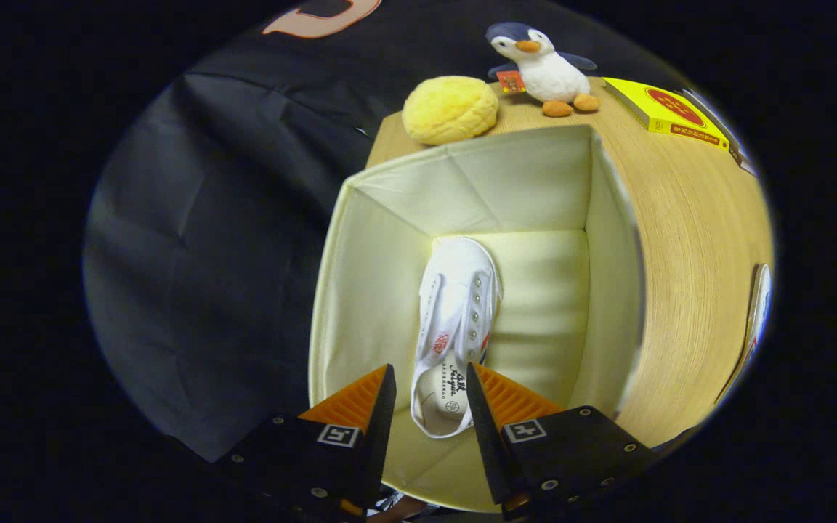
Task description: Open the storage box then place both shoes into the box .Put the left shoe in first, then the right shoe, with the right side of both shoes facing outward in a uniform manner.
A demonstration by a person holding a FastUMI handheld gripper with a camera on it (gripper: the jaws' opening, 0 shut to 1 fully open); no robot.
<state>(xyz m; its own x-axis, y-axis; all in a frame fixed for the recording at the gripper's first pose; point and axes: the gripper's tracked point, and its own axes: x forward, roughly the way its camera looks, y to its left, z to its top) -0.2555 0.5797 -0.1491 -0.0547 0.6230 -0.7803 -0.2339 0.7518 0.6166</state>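
Tool (431,392) open over white shoe (455,319) w/ unreadable insole print, in box (360,290).

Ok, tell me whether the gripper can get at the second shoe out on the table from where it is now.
Probably not without lifting out first. The gripper sits open over the box, its fingers either side of the white shoe's heel, and the box's right wall stands between it and the other shoe at the table's edge.
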